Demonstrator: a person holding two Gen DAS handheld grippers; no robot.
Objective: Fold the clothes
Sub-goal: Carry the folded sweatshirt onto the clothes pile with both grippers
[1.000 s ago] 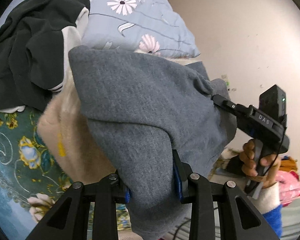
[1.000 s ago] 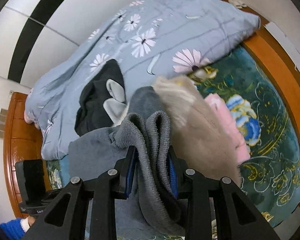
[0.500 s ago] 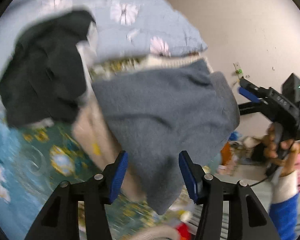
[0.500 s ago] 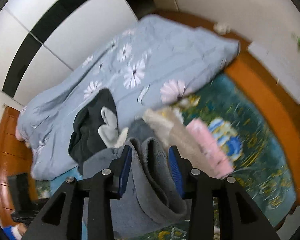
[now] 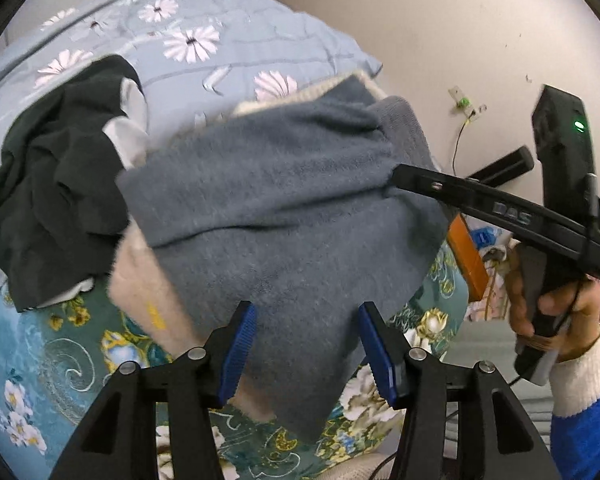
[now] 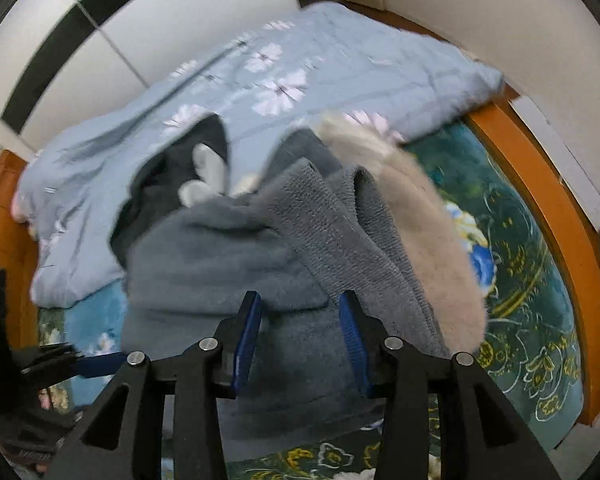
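Both grippers gape wide, holding nothing: left gripper and right gripper each face the grey sweater, lying mid-frame just ahead.

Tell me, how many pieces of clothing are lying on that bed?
3: a grey sweater on top, a beige fluffy garment beneath it, a dark garment beside them near the quilt. More may be hidden underneath.

Grey sweater over a beige one; dark green garment; pale blue daisy-print quilt; teal floral sheet; blue pads.
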